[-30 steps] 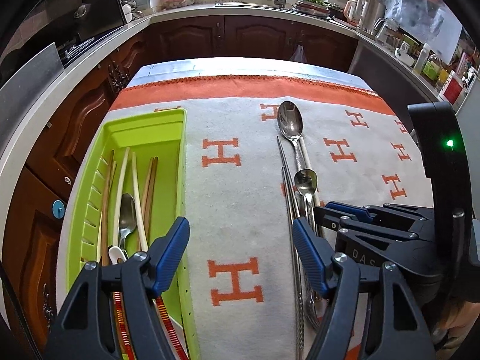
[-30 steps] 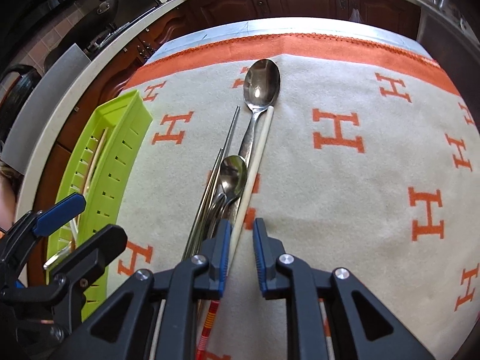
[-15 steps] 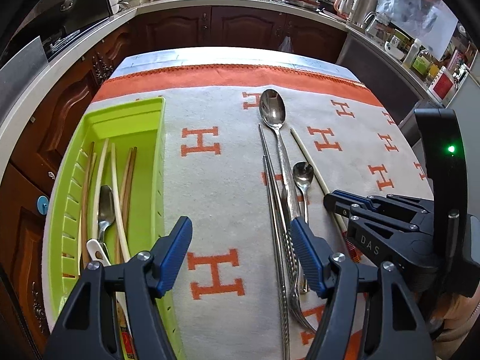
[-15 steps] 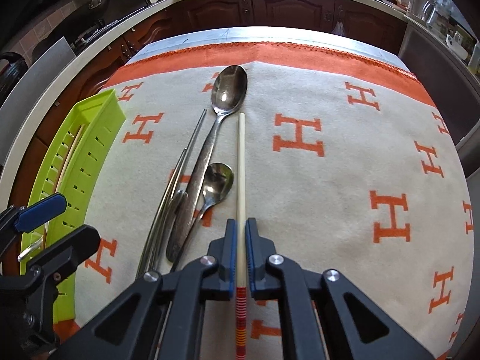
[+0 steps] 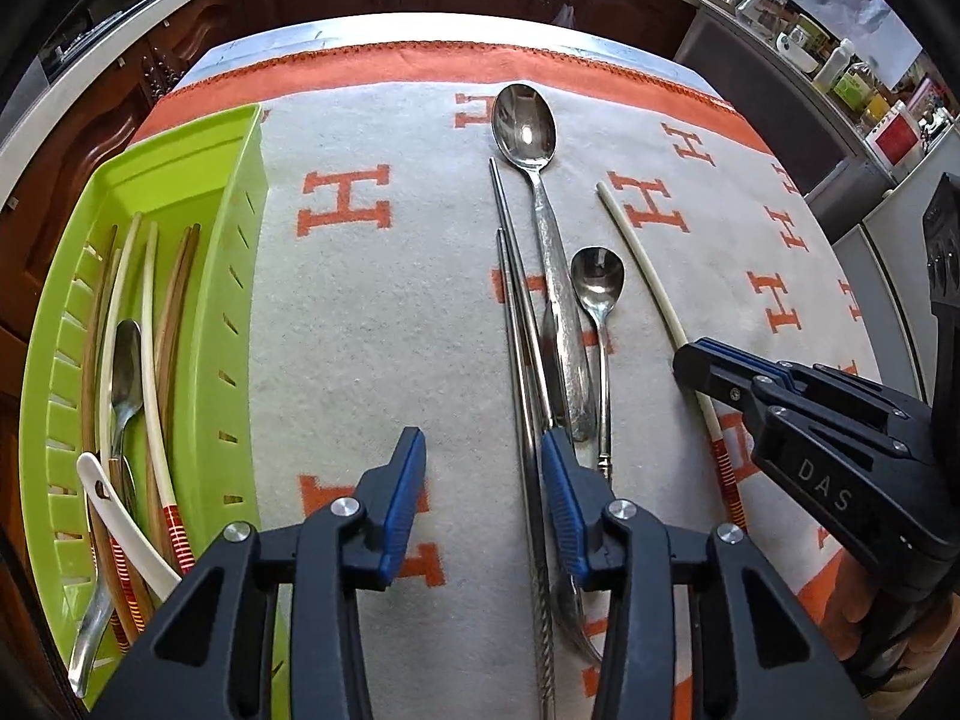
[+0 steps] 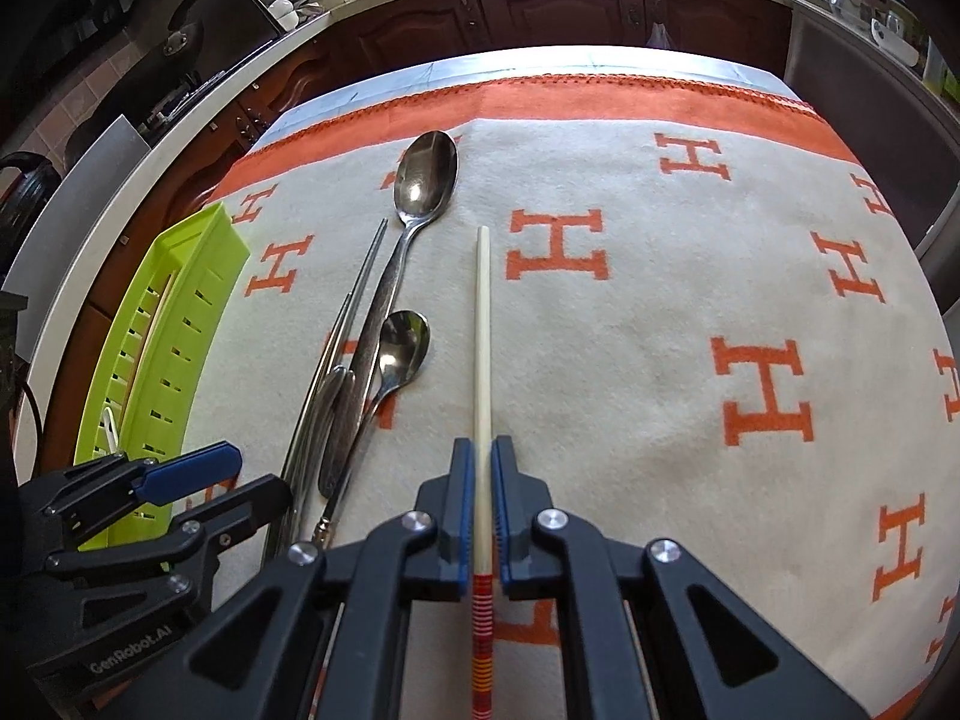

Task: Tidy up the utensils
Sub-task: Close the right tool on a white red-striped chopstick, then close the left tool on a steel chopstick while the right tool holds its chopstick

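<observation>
My right gripper (image 6: 482, 450) is shut on a cream chopstick (image 6: 482, 324) with a red-striped end; it also shows in the left wrist view (image 5: 645, 264), lifted off the cloth. My left gripper (image 5: 483, 468) is open and empty, low over the cloth beside the metal chopsticks (image 5: 519, 324). A large steel spoon (image 5: 540, 198) and a small steel spoon (image 5: 597, 300) lie on the cloth, and show in the right wrist view as large spoon (image 6: 420, 192) and small spoon (image 6: 399, 360). The green utensil tray (image 5: 240, 252) at left holds several chopsticks and spoons.
The cloth (image 6: 690, 312) is cream with orange H marks and an orange border, on a table. Dark wood kitchen cabinets (image 6: 540, 6) and a countertop run behind and to the left. The tray also shows in the right wrist view (image 6: 180, 324).
My right gripper closed on the cream chopstick and pulled it right, away from the spoons. My left gripper moved right and forward, from over the tray edge toward the metal chopsticks.
</observation>
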Demonstrator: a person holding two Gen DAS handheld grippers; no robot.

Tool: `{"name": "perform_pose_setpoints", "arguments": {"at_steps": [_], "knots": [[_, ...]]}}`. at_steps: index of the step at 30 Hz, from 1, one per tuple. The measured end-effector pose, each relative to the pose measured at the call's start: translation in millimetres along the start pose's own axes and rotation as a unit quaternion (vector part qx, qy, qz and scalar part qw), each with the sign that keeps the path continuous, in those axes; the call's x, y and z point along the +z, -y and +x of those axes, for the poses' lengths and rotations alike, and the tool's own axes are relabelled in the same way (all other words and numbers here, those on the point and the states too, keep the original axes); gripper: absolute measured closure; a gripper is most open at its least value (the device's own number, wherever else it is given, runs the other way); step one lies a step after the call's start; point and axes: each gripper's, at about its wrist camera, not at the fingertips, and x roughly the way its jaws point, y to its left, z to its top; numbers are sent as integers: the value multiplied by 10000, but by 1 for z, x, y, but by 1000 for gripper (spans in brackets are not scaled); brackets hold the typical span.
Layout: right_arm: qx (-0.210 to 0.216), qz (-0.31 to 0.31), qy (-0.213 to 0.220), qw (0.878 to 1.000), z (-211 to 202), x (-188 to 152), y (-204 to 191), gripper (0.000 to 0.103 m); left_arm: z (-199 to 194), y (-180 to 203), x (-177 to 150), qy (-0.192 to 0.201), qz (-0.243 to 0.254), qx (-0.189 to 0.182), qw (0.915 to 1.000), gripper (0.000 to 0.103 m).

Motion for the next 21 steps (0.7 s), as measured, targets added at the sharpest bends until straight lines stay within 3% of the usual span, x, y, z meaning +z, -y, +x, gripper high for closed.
{"name": "perform_pose_setpoints", "arguments": {"at_steps": [4,9,12,13,15,21], "knots": [[40,5,14,10000,0,0,2,97,2,4,0,41,78,163,9998,65],[35,-16,36,10000,-1,-1,2,97,7,20,-2,196,524,668,9962,64],[2,-50,57,10000,-2,-2,0,97,7,19,1,233,462,630,9967,65],[-3,-55,61,10000,-2,-2,0,97,6,18,1,238,434,599,9970,68],[11,-39,65,10000,-2,-3,0,97,4,17,0,284,402,548,9973,95],[194,239,-17,9995,-1,0,6,97,2,6,0,243,89,300,9992,100]]}}
